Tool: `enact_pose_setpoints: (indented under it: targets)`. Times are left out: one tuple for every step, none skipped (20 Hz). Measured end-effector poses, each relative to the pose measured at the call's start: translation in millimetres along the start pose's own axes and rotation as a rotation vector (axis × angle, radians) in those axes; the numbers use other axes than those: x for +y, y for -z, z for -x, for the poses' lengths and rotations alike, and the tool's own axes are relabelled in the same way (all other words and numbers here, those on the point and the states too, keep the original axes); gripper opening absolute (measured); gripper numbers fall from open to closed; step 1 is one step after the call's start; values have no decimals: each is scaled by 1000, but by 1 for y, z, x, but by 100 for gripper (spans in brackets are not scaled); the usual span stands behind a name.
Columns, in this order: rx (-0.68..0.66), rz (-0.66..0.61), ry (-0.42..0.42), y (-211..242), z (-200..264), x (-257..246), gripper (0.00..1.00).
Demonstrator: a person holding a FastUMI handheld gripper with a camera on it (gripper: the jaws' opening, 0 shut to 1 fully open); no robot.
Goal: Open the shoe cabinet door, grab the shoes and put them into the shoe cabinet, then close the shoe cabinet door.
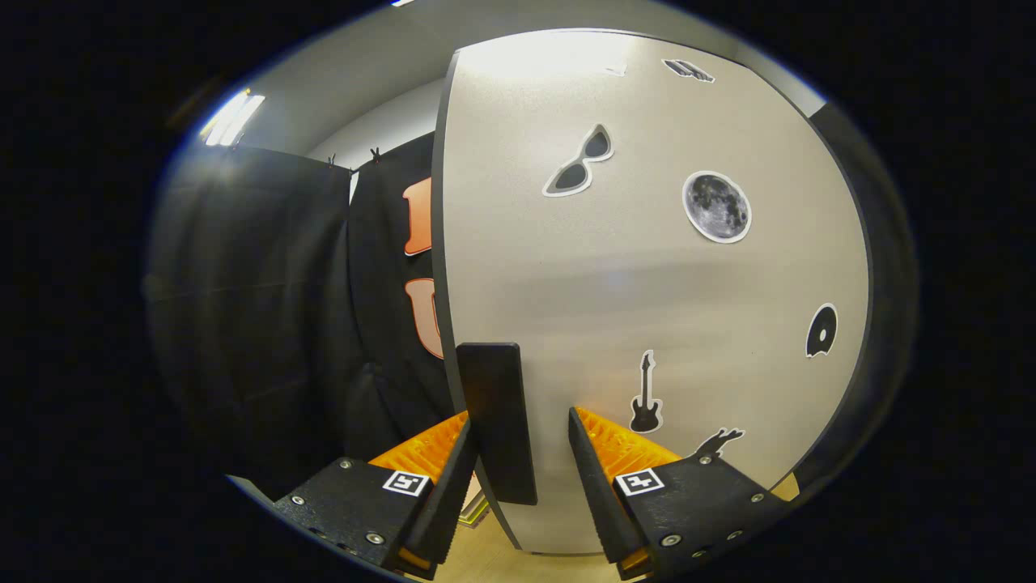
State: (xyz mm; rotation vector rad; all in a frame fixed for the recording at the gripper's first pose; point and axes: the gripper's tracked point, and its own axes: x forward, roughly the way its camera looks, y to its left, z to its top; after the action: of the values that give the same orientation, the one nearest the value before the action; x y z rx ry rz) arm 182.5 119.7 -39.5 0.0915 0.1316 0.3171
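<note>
The left finger (441,494) is sitting just outside the edge of the shoe cabinet door (647,275), and the black door handle (498,421) is standing upright between the jaws, nearer that finger. The gripper (518,478) is standing open around the handle, with a gap showing on the right side. The door's pale face, carrying sunglasses (579,162), moon (716,206) and guitar (645,393) stickers, is spreading beyond the right finger.

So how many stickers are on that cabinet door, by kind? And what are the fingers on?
Sunglasses sticker: 1
Moon sticker: 1
Guitar sticker: 1
Record-like disc sticker: 1
Stickers too cut off or small to identify, at the door's top and by the right finger: 3
Total: 7
The gripper fingers straddle the dark handle on the cabinet door, open, not pressing it.
</note>
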Motion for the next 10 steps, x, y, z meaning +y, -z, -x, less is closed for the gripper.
enact_pose_setpoints:
  targets:
    - [0, 3, 6, 0, -1, 0, 69]
    - [3, 5, 12, 0, -2, 0, 69]
    - [-1, 8, 17, -1, -1, 0, 70]
    - [4, 10, 19, 0, -2, 0, 70]
    - [0, 8, 20, -1, -2, 1, 70]
    - [8, 2, 19, 0, -3, 1, 70]
    - [26, -9, 15, 3, -2, 3, 70]
    - [31, -20, 13, 4, 0, 4, 70]
    - [20, -20, 19, 0, 3, 3, 70]
    - [5, -12, 27, -5, 8, 3, 70]
